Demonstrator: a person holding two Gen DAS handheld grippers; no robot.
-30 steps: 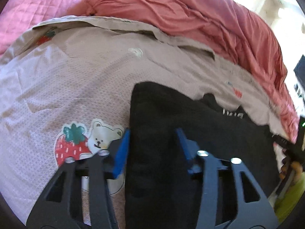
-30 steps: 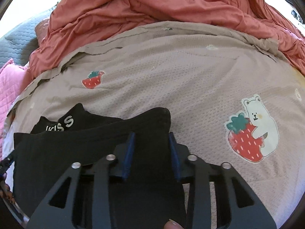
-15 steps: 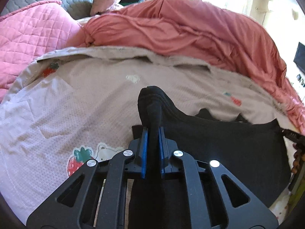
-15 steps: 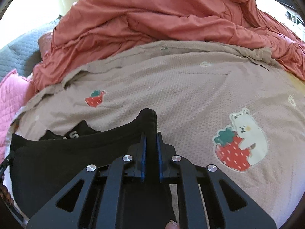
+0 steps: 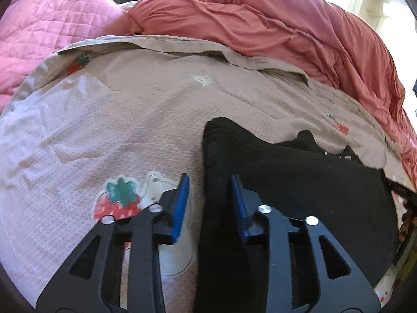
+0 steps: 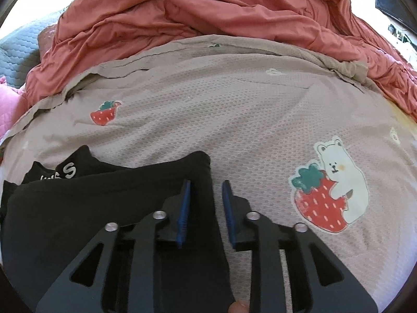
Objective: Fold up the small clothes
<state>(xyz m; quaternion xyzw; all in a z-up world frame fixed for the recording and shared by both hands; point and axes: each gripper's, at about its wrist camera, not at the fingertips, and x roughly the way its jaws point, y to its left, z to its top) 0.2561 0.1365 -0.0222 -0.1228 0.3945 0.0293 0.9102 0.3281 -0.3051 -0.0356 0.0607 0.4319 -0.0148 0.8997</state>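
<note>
Looking down both wrist cameras, I am seeing the black garment (image 5: 299,182) lying flat on the strawberry-print bedspread (image 5: 130,120), with its long axis running crosswise between my 2 tools, so each one is sitting at 1 end of the same folded edge. The left gripper (image 5: 209,203) is straddling the garment's left edge: its jaws are standing spread, 1 blue pad over the bedspread and the other over the black cloth, with the edge running forward between them and nothing being pinched. The right gripper (image 6: 206,206) is mirroring that at the opposite end, jaws spread, the garment's right edge (image 6: 206,172) passing between the pads, which are not pressing on it as far as I am able to tell. Neither tool is nearer than the other; both are sitting right on their corners. The cloth itself is looking thick and matte, doubled over into a rough rectangle, with a second black layer carrying white lettering (image 6: 62,173) peeking out beyond its far edge. I am judging that 1 fold is lying in place, and that any coming move is depending on both corners being taken evenly, or the rectangle is going to skew. The rumpled red blanket (image 6: 208,10) is bunching well beyond the garment.
</note>
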